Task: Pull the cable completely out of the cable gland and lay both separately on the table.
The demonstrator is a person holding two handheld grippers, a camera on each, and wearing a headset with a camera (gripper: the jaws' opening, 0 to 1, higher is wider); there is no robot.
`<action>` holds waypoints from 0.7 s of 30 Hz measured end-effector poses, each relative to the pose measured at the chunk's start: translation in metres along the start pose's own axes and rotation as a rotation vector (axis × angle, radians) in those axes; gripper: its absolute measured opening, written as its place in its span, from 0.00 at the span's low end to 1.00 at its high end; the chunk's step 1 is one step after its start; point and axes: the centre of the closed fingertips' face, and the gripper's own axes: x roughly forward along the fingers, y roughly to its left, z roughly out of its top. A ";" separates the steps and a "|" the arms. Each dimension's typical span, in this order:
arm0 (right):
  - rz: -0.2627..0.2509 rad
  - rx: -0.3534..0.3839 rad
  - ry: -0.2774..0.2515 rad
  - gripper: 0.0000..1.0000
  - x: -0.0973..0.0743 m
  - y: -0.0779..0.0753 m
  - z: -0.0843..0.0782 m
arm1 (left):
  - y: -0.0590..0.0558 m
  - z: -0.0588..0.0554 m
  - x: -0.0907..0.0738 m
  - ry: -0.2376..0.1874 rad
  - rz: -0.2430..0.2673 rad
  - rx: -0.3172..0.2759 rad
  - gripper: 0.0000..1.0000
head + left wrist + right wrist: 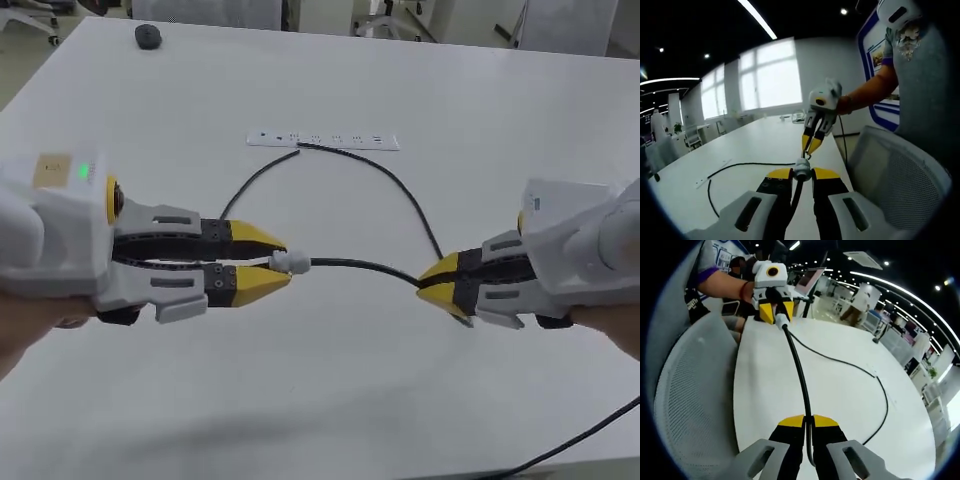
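Table [330,400]: white and wide, with the power strip [322,140] lying flat towards its far side.
Chair [690,390]: grey mesh back, at the table edge nearest the person, on the opposite side from the power strip (both gripper views show it).
Cable [350,265]: black and thin. One stretch hangs off the table between the two grippers, in front of the power strip. From there two strands run back and meet just in front of the strip's near edge. I cannot tell where the cable ends.
Left gripper [283,262]: held above the table, in front of the power strip and to its left. The yellow-tipped jaws are almost together and pinch the gland. In its own view the cable passes back between the jaws behind the gland.
Right gripper [420,282]: held in front of the power strip and to its right, well apart from the left gripper. Its jaws are closed tight on the cable, with no gap showing (its own view shows this clearly).
Gland [293,263]: small, pale grey, at the left gripper's tips. The cable comes out of it towards the right gripper, so the two are not separated.
Dark object [147,36]: small and rounded, on the table far beyond the power strip and to its left (too small to identify).
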 end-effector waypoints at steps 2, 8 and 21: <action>0.005 -0.023 0.021 0.00 0.004 -0.002 -0.009 | 0.002 -0.005 -0.001 0.010 0.005 -0.009 0.15; 0.030 -0.061 0.072 0.00 0.017 -0.002 -0.026 | 0.004 -0.015 0.001 0.029 0.009 -0.025 0.15; 0.061 0.043 0.065 0.00 0.023 -0.001 -0.036 | 0.005 -0.026 0.008 0.054 0.026 -0.057 0.16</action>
